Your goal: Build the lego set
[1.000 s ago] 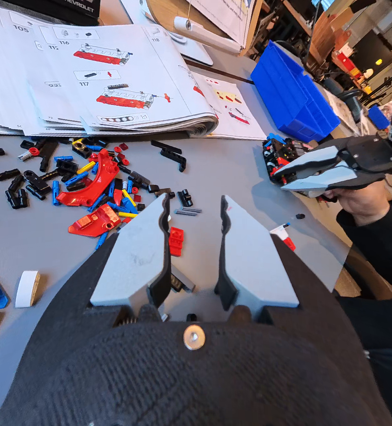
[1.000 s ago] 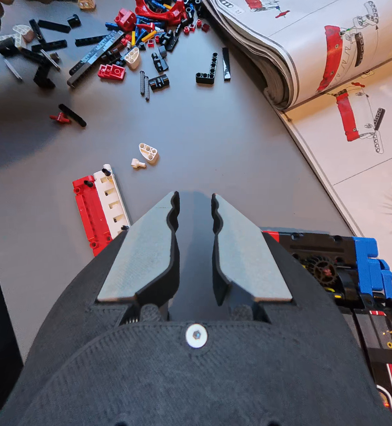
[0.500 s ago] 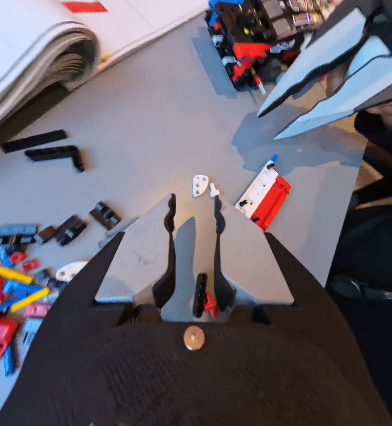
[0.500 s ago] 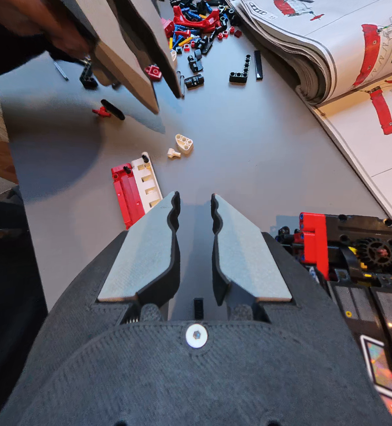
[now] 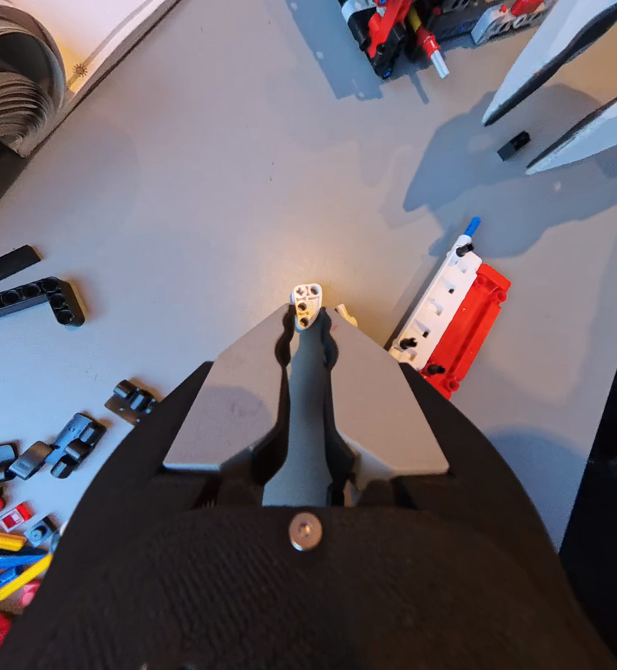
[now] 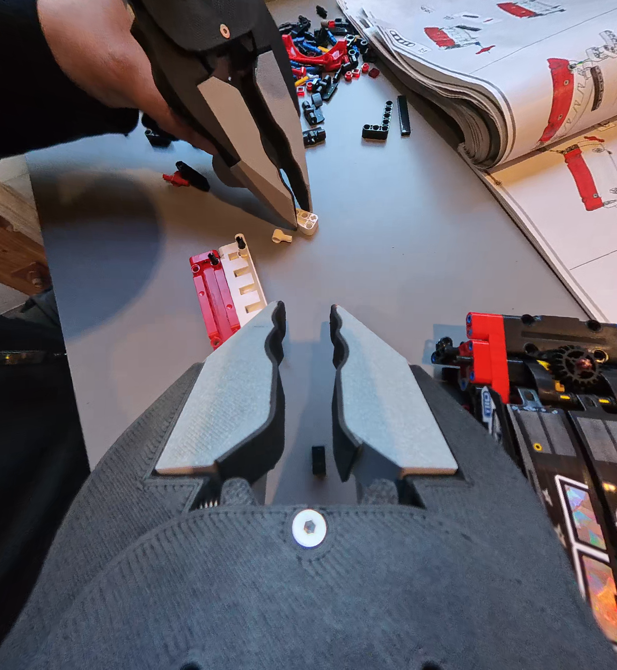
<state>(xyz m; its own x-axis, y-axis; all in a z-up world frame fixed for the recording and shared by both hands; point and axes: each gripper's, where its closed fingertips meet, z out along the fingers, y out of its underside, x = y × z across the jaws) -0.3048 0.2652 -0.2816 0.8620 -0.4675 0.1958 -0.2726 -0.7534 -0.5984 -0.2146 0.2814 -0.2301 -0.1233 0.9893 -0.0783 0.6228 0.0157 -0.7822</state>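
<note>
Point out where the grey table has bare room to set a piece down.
Bare: the stretch between the instruction book, the black L-beam and the car build. Crowded: the loose-parts pile, and around the left tongs at the white piece and red-and-white panel.

Both wrist views look steeply down, close over the grey table (image 5: 209, 181), sharing the red-and-white panel (image 6: 227, 286).

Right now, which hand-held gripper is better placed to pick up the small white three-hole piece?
Left. The left hand-held gripper already has its fingertips around the white three-hole piece, jaws nearly closed. The right hand-held gripper is open and empty, farther back near the car model.
</note>
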